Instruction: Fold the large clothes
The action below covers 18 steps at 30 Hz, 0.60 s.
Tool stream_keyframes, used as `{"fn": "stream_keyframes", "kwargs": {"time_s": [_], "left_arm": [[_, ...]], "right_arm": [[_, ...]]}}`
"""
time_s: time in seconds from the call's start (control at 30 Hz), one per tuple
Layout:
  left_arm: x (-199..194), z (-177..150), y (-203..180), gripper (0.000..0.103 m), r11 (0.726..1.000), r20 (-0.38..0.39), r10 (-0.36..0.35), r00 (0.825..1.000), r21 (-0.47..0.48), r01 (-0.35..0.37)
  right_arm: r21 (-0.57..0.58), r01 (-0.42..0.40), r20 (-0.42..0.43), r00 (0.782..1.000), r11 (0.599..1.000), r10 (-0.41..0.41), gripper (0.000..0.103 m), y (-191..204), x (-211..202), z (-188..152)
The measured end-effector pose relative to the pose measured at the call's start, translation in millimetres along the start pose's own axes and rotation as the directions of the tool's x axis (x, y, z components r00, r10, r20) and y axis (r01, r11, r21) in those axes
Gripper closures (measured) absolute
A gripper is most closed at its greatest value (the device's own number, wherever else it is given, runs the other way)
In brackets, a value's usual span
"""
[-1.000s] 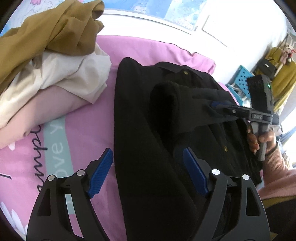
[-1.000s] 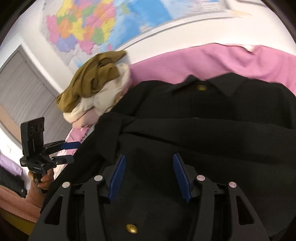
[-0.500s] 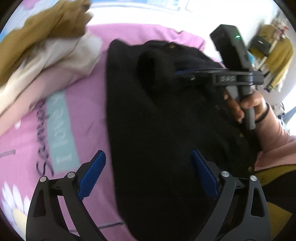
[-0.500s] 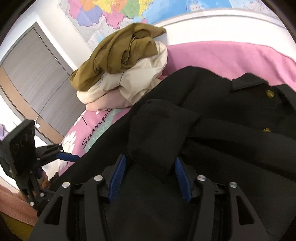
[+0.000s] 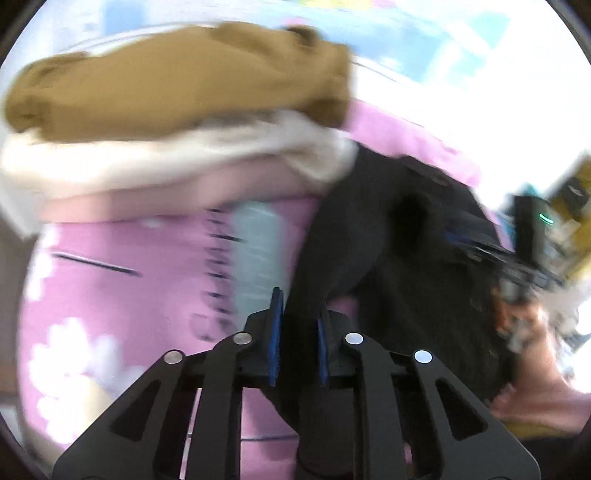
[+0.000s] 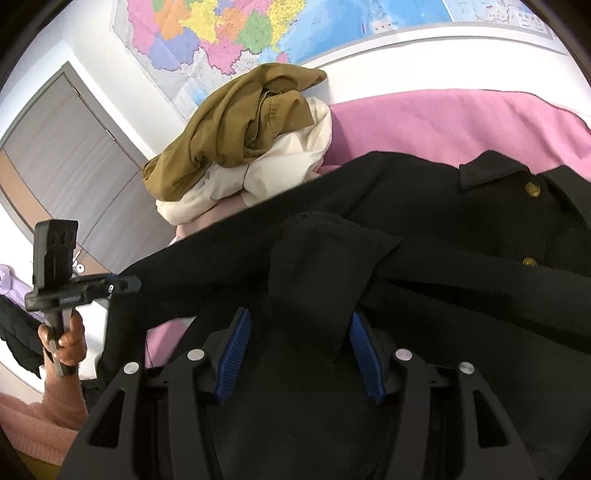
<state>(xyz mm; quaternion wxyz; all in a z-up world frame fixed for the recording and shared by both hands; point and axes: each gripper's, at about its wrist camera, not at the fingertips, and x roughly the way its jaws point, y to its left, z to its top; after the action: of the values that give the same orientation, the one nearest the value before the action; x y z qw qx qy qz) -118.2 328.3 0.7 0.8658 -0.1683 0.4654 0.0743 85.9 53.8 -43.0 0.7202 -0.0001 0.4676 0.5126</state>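
Note:
A black coat [image 6: 443, 229] with gold buttons lies spread on the pink bedspread [image 6: 443, 122]. My left gripper [image 5: 298, 332] has its jaws closing on the coat's near edge [image 5: 332, 258], and black cloth fills the narrow gap between the blue pads. In the right wrist view that left gripper [image 6: 129, 284] holds the edge raised off the bed. My right gripper [image 6: 301, 347] stands half open over the coat's middle. A folded sleeve end [image 6: 317, 266] lies between its fingers without being pinched. The left wrist view is blurred.
A heap of clothes, olive [image 6: 240, 129] on cream [image 6: 280, 173], sits at the bed's far left, close to the coat's shoulder. A map [image 6: 258, 29] hangs on the wall behind, beside a grey door [image 6: 62, 158]. A hand [image 6: 70, 339] in a pink sleeve holds the left gripper.
My left gripper went from wide open over the coat to nearly shut on its edge and swung left. The right gripper stayed over the sleeve end.

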Motion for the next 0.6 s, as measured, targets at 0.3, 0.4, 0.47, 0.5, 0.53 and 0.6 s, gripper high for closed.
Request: {"fn": "stream_keyframes", "kwargs": {"time_s": [0.3,0.4,0.47,0.5,0.53,0.6], "left_arm": [[-10.6,-7.9,5.6,0.035,1.0,0.053,-0.019,0.998,0.01,0.019],[-6.1,-18.0,-4.9,0.031,0.996,0.018,-0.073,0.997,0.054,0.072],[3.4,-25.3,-10.2,0.026,0.996,-0.004,-0.061,0.998,0.072,0.061],[8.5,-30.6,-12.4,0.022,0.995,-0.023,-0.062,0.998,0.074,0.064],[11.9,-33.4,-12.4,0.021,0.995,-0.034,-0.06,0.998,0.073,0.063],[25.3,-41.9,-10.0,0.021,0.996,-0.076,-0.061,0.995,0.061,0.066]], "right_arm": [[0.027,0.04,0.033,0.999,0.999,-0.041,0.087,-8.8,16.4,24.3],[0.014,0.044,0.068,0.997,0.999,-0.044,0.087,-7.2,16.9,30.0],[0.035,0.059,0.026,0.998,0.998,-0.06,0.086,-12.0,26.6,31.2],[0.042,0.064,0.002,0.998,0.997,-0.064,0.085,-14.3,30.3,29.5],[0.049,0.081,-0.02,0.997,0.996,-0.08,0.082,-16.9,33.5,26.5],[0.06,0.094,-0.02,0.995,0.994,-0.093,0.063,-16.9,30.4,21.7]]}}
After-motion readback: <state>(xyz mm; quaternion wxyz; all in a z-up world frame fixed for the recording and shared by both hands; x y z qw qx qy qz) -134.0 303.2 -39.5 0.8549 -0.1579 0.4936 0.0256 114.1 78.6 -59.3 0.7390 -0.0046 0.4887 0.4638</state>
